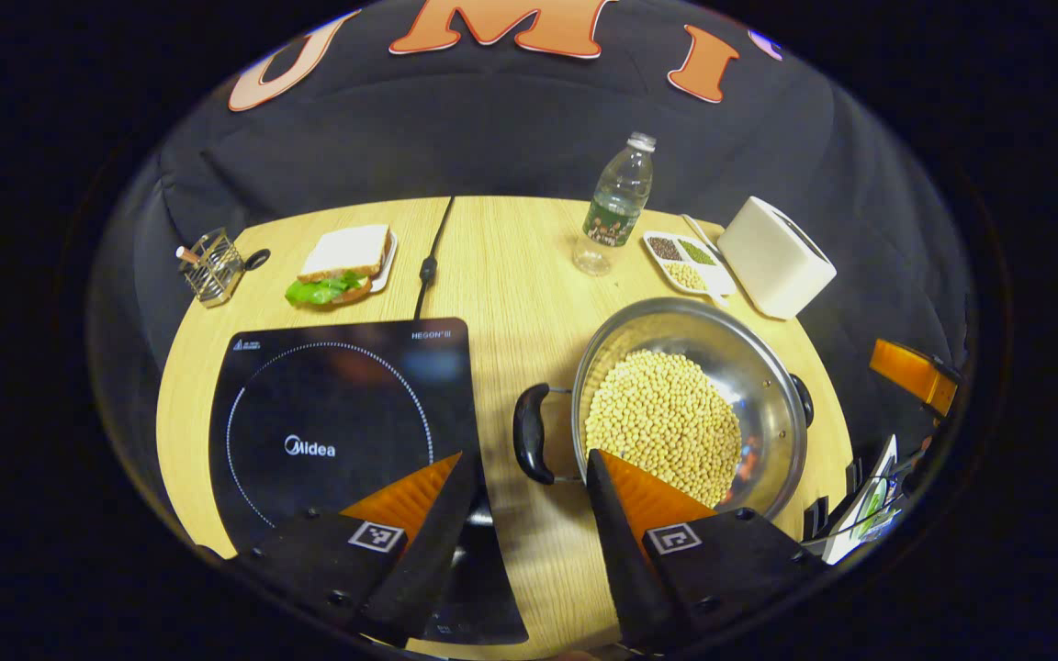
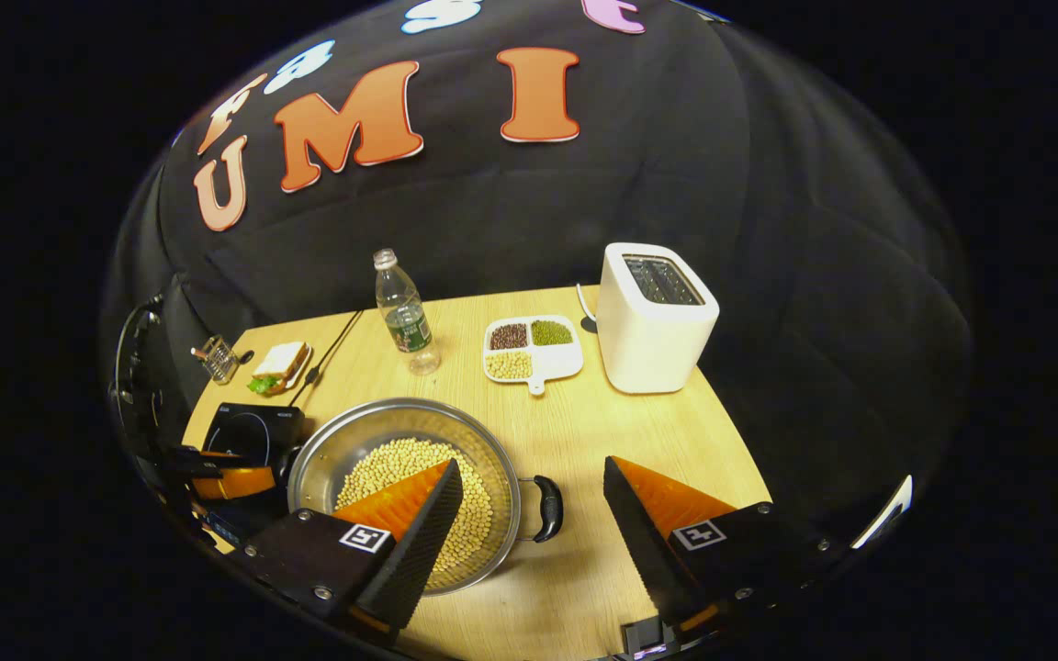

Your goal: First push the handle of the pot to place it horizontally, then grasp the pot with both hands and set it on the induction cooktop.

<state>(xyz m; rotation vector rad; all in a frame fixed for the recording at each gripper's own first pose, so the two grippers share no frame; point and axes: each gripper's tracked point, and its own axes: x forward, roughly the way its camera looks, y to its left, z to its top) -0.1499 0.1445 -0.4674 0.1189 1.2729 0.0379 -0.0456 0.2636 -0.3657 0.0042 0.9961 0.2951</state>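
Pot (image 1: 690, 404) beside Midea cooktop (image 1: 345, 422); left hand-held gripper (image 1: 529, 500) released, right hand-held gripper (image 2: 534, 509) released.

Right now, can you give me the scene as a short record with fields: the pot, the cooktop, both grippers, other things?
pot: steel, full of beans, on the table, right of the cooktop
pot handles: left handle, right handle
cooktop: bare
left gripper: open before the left handle
right gripper: open around the right handle
others: bottle, toaster, sandwich
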